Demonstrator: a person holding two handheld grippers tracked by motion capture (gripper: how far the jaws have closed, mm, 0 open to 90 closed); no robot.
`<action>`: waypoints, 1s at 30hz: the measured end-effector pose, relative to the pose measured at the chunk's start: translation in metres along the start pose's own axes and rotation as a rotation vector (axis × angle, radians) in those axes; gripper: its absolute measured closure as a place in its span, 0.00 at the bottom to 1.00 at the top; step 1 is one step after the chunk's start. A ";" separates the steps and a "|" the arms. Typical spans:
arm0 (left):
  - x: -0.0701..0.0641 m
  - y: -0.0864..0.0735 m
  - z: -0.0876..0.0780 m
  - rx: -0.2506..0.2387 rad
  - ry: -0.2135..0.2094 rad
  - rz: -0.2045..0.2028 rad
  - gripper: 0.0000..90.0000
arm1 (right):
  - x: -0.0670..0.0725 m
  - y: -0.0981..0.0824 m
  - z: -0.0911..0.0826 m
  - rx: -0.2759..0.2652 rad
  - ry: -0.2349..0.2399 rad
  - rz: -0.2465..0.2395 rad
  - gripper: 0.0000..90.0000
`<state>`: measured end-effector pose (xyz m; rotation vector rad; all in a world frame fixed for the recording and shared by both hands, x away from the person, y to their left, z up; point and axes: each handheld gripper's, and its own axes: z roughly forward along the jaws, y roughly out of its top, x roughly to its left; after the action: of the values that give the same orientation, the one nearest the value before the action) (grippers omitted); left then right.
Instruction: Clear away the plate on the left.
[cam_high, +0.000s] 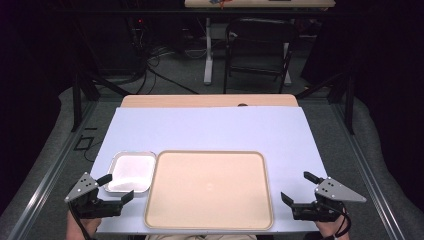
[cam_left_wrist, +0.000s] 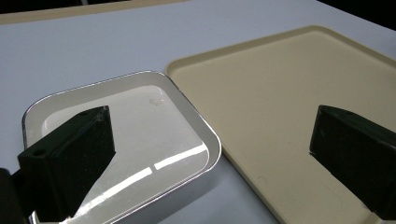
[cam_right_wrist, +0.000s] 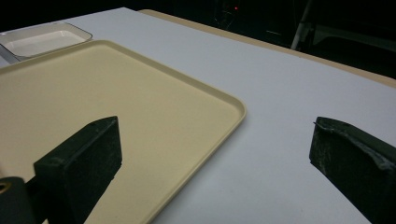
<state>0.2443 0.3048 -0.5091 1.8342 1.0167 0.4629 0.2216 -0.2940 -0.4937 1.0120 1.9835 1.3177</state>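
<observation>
The small metal tray (cam_high: 131, 172) lies at about eight o'clock on the tabletop (cam_high: 210, 127), a shallow rounded-corner rectangle with a bright polished rim and a pale, glossy floor that throws back streaks of light in the left gripper view (cam_left_wrist: 140, 135). Its right edge sits just beside the left edge of the large beige tray (cam_high: 210, 190); whether the two rims touch cannot be told. The beige tray is a broad, flat, matte plastic rectangle with rounded corners and a low raised lip, lying at six o'clock on the tabletop, close to the near edge. In the right gripper view its smooth surface (cam_right_wrist: 116, 107) spreads toward ten o'clock, with the metal tray (cam_right_wrist: 44, 39) beyond its far corner.

The left tool (cam_high: 119, 187) hovers at the near-left corner of the tabletop, its black blocky jaws spread wide: one tip is over the near-left rim of the metal tray, the other is near that tray's near-right corner. Nothing is gripped between them. A grey three-cornered plate tops it.

The right tool (cam_high: 298, 187) sits at about four o'clock, just off the beige tray's right edge, jaws likewise spread wide with only bare tabletop between them.

The tabletop is covered by a smooth, pale lilac-grey sheet, with a strip of light wood (cam_high: 210, 101) showing along its far edge at twelve o'clock. Beyond lie grey carpeted floor (cam_high: 175, 75), a dark folding chair (cam_high: 257, 47) and loose cables.
</observation>
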 end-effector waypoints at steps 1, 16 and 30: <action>0.000 0.000 0.001 -0.002 -0.001 -0.004 0.00 | 0.000 0.000 0.000 -0.002 0.001 0.004 0.02; 0.005 0.003 0.004 0.083 0.000 -0.056 0.00 | 0.002 0.001 0.005 0.041 0.029 -0.020 0.01; 0.014 0.015 0.009 0.137 0.041 -0.105 0.00 | 0.002 0.000 0.006 0.055 0.023 -0.024 0.01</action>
<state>0.2652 0.3086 -0.5021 1.8871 1.1924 0.3766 0.2255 -0.2890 -0.4962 0.9991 2.0533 1.2741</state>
